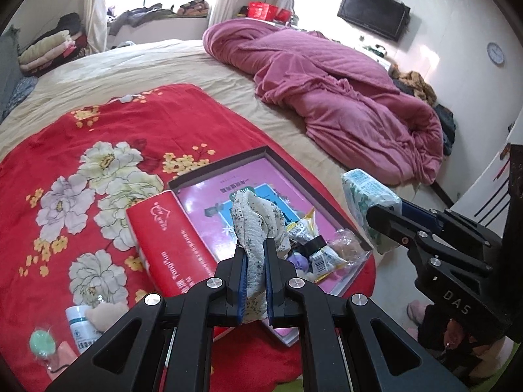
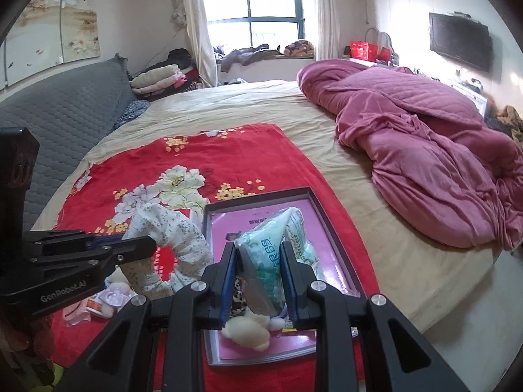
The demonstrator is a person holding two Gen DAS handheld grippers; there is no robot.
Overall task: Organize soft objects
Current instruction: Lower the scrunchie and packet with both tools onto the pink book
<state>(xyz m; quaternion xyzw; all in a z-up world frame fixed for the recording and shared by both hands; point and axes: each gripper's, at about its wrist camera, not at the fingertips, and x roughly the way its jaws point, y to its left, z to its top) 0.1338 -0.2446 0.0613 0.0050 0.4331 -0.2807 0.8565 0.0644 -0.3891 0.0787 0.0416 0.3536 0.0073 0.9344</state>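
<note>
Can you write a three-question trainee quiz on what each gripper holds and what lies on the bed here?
1. True or false: the left gripper is shut on the scrunchie.
2. What does the right gripper hold? A) tissue pack B) red box C) bottle
3. Fill in: the tray rests on the red floral ____.

Key:
1. True; the scrunchie is pinched between its pads.
2. A; the tissue pack is clamped between its pads, while the red box lies beside the tray.
3. Blanket.
</note>
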